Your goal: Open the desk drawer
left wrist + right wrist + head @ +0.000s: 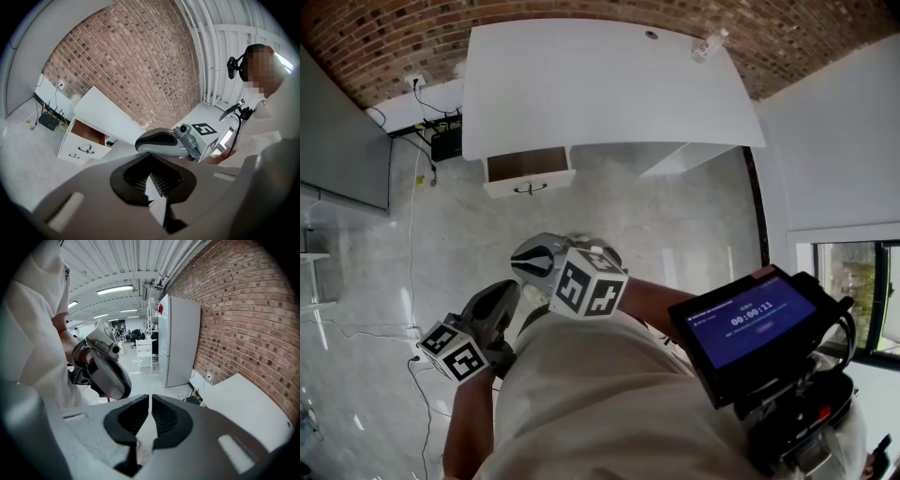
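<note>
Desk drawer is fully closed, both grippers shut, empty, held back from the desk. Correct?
Not quite: the drawer is pulled out, its brown inside showing in the head view. The rest stands: the left gripper and right gripper have their fingers shut on nothing, held back from the desk.

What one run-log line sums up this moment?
desk drawer: open | left tongs: shut, empty | right tongs: shut, empty | both near torso, away from white desk
</note>
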The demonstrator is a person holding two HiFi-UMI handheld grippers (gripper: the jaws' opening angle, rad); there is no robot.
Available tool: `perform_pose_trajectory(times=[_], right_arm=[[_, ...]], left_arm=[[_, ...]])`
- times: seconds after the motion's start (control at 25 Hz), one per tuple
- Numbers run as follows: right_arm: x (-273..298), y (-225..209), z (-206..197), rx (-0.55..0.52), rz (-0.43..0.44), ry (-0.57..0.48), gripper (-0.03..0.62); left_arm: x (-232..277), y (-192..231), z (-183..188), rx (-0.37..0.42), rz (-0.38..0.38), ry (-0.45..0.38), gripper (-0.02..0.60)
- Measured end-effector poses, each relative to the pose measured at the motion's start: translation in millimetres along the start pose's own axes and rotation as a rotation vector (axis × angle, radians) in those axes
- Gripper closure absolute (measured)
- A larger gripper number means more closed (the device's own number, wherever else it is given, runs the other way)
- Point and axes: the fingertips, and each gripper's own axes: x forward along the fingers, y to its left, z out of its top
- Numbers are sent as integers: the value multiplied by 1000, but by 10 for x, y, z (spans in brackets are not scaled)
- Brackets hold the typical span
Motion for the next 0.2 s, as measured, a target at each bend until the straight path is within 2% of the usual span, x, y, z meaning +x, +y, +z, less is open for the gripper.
perform_pose_trajectory(times=[0.2], right_arm=[[3, 2, 11, -1, -1, -2, 572]], left_arm=[[7, -19, 5, -3, 1, 6, 577]])
